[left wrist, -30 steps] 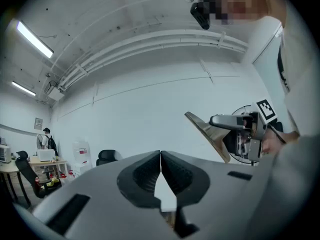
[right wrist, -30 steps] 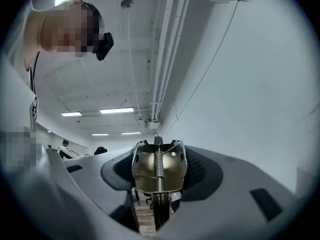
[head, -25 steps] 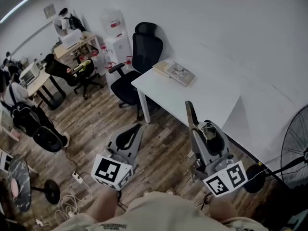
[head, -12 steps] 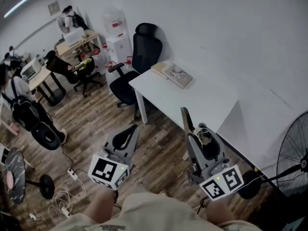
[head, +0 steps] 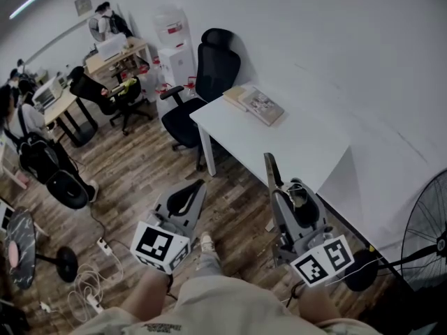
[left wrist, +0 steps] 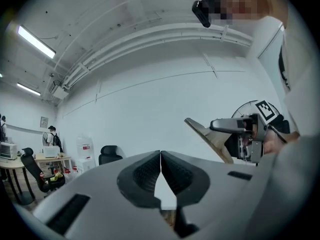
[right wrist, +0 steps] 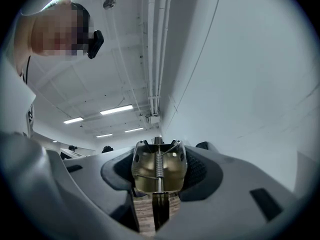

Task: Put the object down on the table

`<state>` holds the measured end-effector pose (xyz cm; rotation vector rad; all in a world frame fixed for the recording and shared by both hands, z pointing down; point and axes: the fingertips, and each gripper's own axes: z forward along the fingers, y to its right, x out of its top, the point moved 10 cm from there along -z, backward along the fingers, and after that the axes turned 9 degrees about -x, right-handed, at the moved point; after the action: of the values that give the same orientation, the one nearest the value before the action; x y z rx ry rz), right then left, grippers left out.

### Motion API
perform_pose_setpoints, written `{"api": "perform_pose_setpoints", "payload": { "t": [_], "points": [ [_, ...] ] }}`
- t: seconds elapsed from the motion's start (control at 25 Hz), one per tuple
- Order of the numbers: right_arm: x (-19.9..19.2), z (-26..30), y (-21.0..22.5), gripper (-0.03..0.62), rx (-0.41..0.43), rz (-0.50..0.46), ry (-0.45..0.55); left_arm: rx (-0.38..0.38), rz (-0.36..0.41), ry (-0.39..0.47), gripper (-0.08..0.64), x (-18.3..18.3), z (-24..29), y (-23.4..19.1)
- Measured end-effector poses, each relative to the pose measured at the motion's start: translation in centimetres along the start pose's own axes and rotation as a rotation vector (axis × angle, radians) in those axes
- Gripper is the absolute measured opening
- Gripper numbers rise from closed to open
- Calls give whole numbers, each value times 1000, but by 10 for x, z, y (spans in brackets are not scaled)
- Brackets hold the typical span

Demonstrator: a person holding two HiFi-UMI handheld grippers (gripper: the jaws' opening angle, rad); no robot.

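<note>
Gripping the wooden clipboard (head: 270, 170) at its brass clip with jaws fairly wide, the right gripper (head: 296, 195) hangs just short of the white table (head: 307, 142), the left gripper (head: 187, 197) closed and empty; letting go here would probably drop it on the floor.

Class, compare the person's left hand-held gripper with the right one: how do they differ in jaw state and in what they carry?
The left hand-held gripper's jaws are shut together with nothing between them. The right hand-held gripper's jaws stand apart, clamped on a wooden spring clip. The left one hangs over the floor, and the right one is close beside the table's edge. Both have the same grey build.
</note>
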<state>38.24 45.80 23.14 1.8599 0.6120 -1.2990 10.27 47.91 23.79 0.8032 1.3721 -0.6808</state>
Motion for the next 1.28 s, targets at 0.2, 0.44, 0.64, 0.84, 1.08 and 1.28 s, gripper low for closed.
{"api": "perform_pose_setpoints", "payload": {
  "t": [0.2, 0.44, 0.64, 0.84, 1.08, 1.28],
  "points": [
    [-6, 22, 4, 227, -8, 1, -2, 7, -2, 1, 23, -5, 7, -23],
    [-19, 65, 15, 227, -17, 6, -30, 15, -26, -9, 23, -18, 23, -61],
    [-34, 120, 18, 227, -27, 9, -54, 18, -48, -14, 23, -28, 40, -112],
    [-54, 188, 18, 227, -54, 46, -91, 5, -62, -31, 23, -38, 60, -178],
    [-85, 277, 14, 227, -96, 68, -125, -21, -77, -54, 23, -53, 83, -269],
    [-107, 341, 21, 227, -145, 181, -141, -51, -92, -78, 23, -68, 102, -335]
  ]
}}
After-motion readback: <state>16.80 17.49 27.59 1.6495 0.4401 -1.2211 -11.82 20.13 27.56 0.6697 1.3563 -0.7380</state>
